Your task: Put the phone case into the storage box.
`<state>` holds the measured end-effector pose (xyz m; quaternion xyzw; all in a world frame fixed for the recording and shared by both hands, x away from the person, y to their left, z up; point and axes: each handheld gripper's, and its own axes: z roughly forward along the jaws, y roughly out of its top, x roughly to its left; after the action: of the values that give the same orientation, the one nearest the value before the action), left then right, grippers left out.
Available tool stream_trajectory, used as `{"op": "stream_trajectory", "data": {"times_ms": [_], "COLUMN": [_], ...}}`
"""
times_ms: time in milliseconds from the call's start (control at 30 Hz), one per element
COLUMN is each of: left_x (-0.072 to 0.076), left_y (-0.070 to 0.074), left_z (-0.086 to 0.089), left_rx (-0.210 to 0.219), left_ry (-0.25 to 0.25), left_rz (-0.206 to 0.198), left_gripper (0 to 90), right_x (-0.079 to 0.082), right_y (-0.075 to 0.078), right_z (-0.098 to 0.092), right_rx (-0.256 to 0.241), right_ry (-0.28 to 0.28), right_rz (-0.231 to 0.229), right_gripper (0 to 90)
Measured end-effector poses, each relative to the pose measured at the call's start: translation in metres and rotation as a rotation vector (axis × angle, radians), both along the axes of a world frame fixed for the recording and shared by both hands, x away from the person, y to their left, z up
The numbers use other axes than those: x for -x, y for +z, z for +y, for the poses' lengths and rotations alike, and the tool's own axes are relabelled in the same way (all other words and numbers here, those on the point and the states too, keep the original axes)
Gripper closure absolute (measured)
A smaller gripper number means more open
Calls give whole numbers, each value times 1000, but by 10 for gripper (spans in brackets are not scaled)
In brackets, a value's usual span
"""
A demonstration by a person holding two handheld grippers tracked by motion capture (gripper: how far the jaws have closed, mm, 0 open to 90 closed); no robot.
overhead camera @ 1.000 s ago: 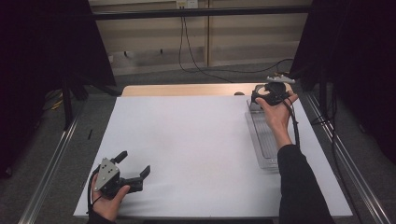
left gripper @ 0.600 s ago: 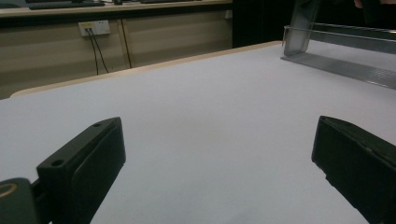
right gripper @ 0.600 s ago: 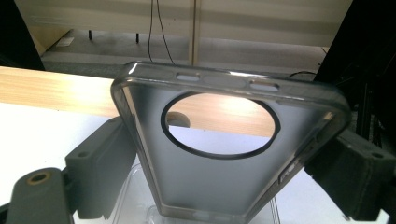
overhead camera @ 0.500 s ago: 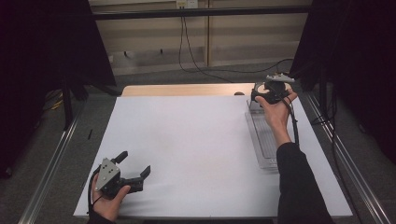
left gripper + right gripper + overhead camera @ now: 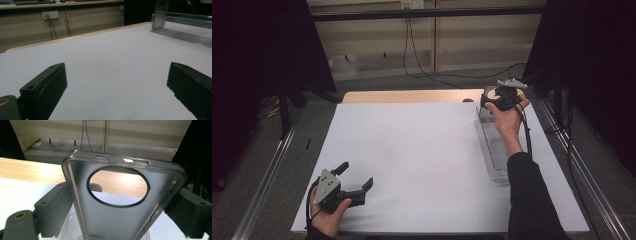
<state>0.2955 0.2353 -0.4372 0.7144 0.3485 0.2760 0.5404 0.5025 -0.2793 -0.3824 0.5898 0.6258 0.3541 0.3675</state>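
A translucent grey phone case (image 5: 112,225) with a large round camera hole stands upright between the jaws of my right gripper (image 5: 122,196), which press on its two long edges. In the high view my right gripper (image 5: 498,98) is held up over the far end of a clear plastic tray (image 5: 495,150) at the table's right side. At the near left corner my left gripper (image 5: 357,176) rests low over the white table top (image 5: 422,150), open with nothing in it. The left gripper view has its jaws wide apart around my left gripper (image 5: 117,82), and the tray (image 5: 180,33) lies far off.
A wooden strip (image 5: 412,96) runs along the table's far edge, with cables (image 5: 412,45) hanging behind it. Metal rails (image 5: 267,170) flank both sides. Dark curtains stand at left and right. The person's right sleeve (image 5: 529,200) lies along the tray's near end.
My right gripper has risen a little and tipped over the tray's far end, so its grey top plate now shows. The left gripper has stayed put.
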Motion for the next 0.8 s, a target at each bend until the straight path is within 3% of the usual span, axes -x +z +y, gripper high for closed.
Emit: {"op": "stream_trajectory", "data": {"times_ms": [533, 800], "left_x": [0, 0], "left_y": [0, 0], "left_z": [0, 0], "left_rx": [3, 3], "left_ry": [4, 1], "left_rz": [1, 3], "left_gripper": [28, 28], "right_x": [-1, 0], "right_y": [0, 0], "right_z": [-5, -7], "right_rx": [-18, -40], "right_ry": [32, 60], "right_rz": [-6, -8], "right_gripper": [105, 0]}}
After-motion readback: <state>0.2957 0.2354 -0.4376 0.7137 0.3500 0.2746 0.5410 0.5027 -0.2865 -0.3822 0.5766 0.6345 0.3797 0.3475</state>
